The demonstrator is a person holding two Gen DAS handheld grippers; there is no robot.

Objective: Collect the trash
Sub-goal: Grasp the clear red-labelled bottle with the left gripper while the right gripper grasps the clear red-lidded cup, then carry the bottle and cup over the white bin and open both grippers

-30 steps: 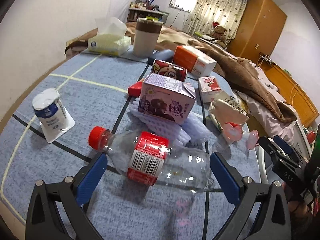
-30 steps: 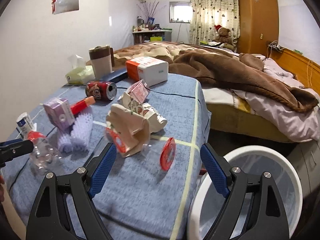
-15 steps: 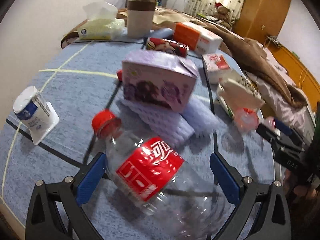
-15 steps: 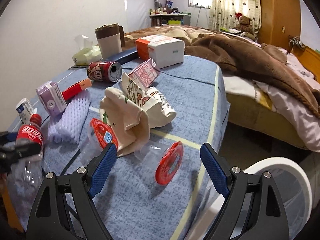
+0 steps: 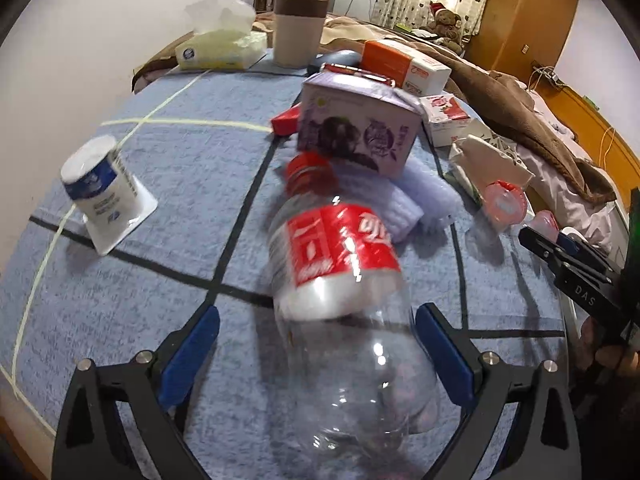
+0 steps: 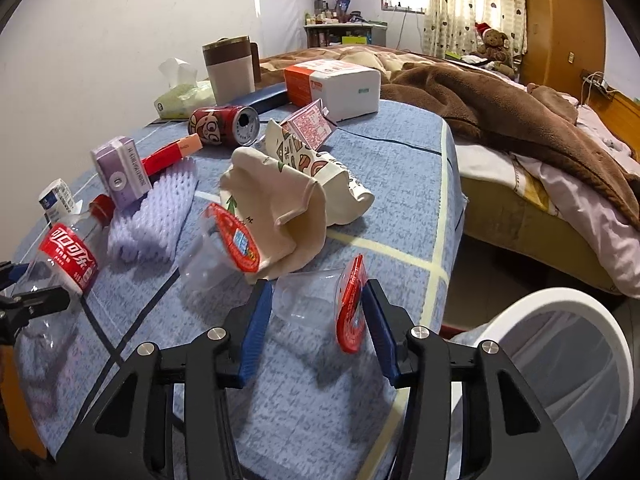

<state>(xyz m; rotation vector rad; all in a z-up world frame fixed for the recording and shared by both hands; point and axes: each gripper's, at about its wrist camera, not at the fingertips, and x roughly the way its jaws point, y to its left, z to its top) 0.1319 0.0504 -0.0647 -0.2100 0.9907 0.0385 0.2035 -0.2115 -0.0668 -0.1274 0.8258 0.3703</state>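
Note:
A clear plastic bottle [image 5: 340,280] with a red label and red cap lies between the blue pads of my open left gripper [image 5: 318,354], its base toward the camera; the pads stand a little off its sides. It also shows in the right wrist view [image 6: 68,264]. My right gripper [image 6: 316,320] has closed around a clear plastic cup [image 6: 316,298] with a red foil lid, lying on its side near the table's right edge. A second clear cup [image 6: 218,248] with a red lid lies just beyond.
On the blue tablecloth [image 6: 400,184] lie a purple carton [image 5: 356,132], purple foam net [image 6: 152,216], yogurt cup [image 5: 104,196], red can [image 6: 224,124], crumpled paper bag [image 6: 288,204], tissue boxes and a mug [image 6: 230,68]. A white bin [image 6: 560,368] stands by the table, right. A bed is behind.
My left gripper moved forward, so the bottle now lies lengthwise between its pads. My right gripper moved in on the near clear cup and narrowed around it.

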